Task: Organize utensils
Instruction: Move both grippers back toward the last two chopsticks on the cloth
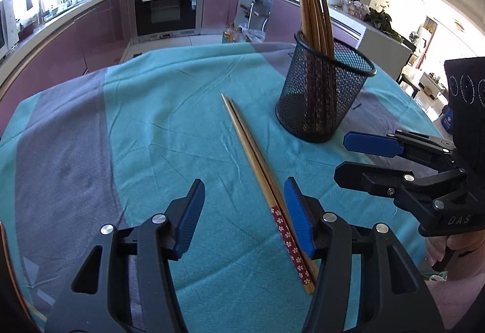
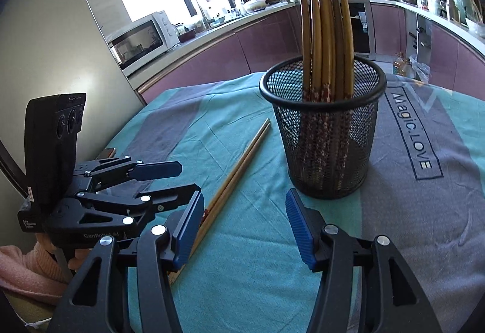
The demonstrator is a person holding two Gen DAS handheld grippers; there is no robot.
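Observation:
A pair of wooden chopsticks (image 1: 254, 163) with red flowered ends lies side by side on the teal and grey tablecloth (image 1: 145, 126). My left gripper (image 1: 244, 213) is open low over them, and the flowered ends lie between its jaws, close to the right pad (image 1: 298, 220). A black mesh cup (image 1: 321, 96) stands beyond, holding several upright chopsticks. My right gripper (image 1: 354, 158) comes in from the right, open and empty. In the right wrist view my right gripper (image 2: 245, 230) is open near the cup (image 2: 326, 132). The pair (image 2: 239, 169) runs under its left pad.
The left gripper (image 2: 178, 181) sits at the left, held by a hand in a pink sleeve (image 2: 24, 269). A phone (image 2: 107, 152) lies at the table's far left edge. Purple kitchen cabinets, an oven (image 1: 165, 8) and a microwave (image 2: 139, 40) stand beyond the table.

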